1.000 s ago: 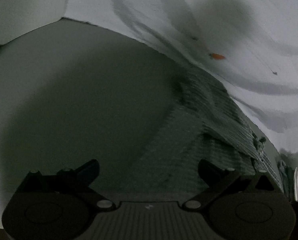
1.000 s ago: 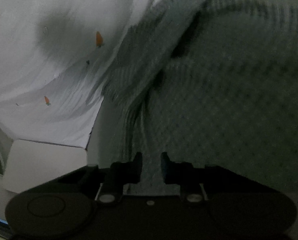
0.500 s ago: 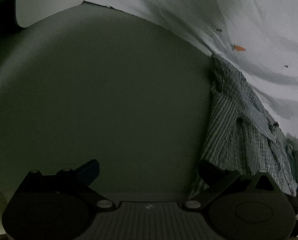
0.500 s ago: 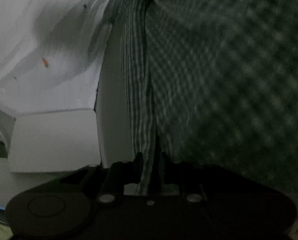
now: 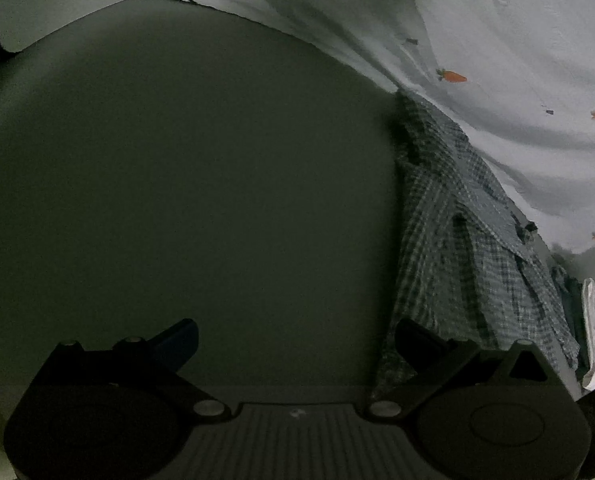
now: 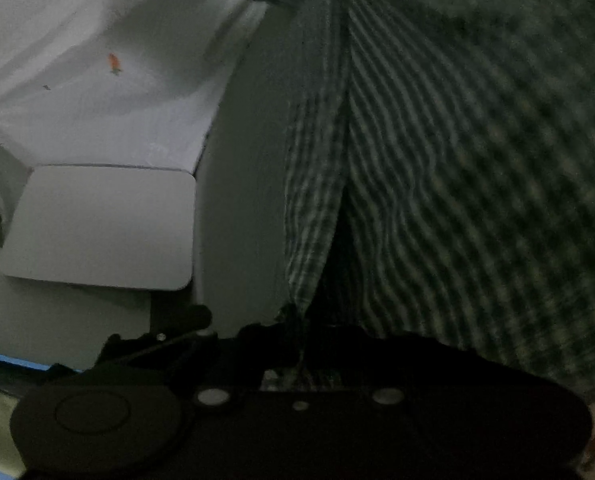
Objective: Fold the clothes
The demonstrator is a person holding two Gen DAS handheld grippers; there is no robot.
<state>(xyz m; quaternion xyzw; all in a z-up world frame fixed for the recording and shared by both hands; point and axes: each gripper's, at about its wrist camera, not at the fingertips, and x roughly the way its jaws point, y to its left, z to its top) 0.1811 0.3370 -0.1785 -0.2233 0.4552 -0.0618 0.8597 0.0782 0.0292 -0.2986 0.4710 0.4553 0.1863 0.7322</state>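
Dim light falls on a grey table (image 5: 201, 184) with a white carrot-print sheet (image 5: 497, 40) along its far edge. Left of the checked shirt (image 5: 465, 240), the left gripper (image 5: 293, 340) hovers over bare tabletop, jaws wide apart, nothing between them; since a second ago the shirt has slid from in front of it off to its right. On the shirt's near hem, the right gripper (image 6: 301, 340) has just been closing and now pinches the cloth, the shirt (image 6: 437, 160) rising taut from it. Likely the garment is being dragged flat for a fold.
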